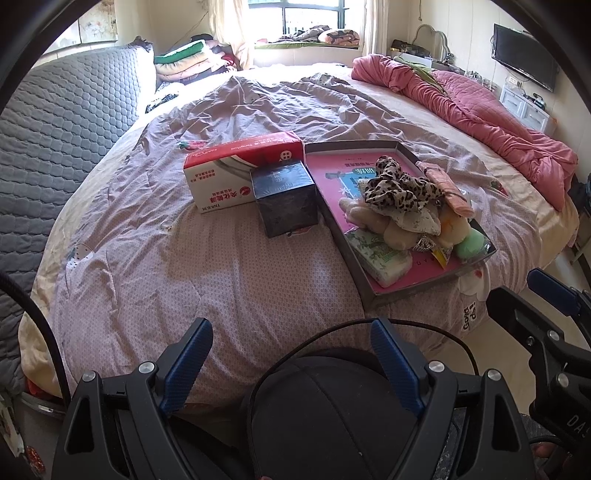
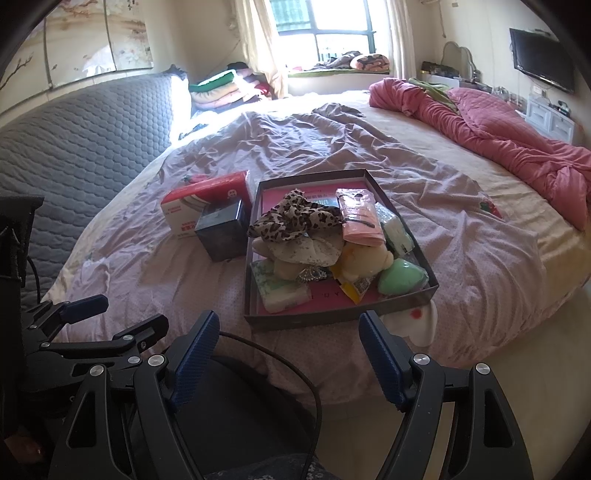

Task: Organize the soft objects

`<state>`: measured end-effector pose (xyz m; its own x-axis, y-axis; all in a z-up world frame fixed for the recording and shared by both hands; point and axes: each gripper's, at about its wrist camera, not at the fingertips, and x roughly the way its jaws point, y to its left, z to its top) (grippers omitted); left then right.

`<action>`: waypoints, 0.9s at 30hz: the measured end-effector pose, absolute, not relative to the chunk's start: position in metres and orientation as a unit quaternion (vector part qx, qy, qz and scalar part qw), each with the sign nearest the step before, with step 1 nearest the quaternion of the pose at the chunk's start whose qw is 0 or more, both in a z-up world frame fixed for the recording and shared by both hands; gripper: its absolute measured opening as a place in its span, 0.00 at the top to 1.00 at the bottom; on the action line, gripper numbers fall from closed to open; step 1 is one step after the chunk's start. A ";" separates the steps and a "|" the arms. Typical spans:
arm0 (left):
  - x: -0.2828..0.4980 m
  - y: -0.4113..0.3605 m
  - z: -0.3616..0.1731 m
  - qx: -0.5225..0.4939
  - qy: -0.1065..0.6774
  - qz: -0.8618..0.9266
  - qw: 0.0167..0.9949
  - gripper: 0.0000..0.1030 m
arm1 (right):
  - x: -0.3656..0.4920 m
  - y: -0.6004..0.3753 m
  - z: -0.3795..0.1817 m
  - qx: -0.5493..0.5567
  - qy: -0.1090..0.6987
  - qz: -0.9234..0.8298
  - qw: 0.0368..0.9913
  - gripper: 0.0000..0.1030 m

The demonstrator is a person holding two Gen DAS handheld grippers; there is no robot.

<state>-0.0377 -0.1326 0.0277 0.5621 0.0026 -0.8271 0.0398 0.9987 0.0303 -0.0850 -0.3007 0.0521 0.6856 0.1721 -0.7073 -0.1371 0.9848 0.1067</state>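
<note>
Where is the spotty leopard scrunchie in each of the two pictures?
Left wrist view: the leopard scrunchie sits right of centre, on top of the pile in the grey tray.
Right wrist view: the leopard scrunchie sits near the middle, on top of the same pile.
Shared landmark: the red and white box, left of the tray in both.

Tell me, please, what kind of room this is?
Most likely a home bedroom. A large bed with a rumpled pink quilt fills the room, folded blankets are stacked near the window, and a television hangs on the wall.
</note>
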 end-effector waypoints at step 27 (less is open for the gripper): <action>-0.036 -0.131 0.020 0.017 0.478 -0.010 0.878 0.16 | -0.081 -0.302 0.051 0.025 0.391 0.086 0.916 0.23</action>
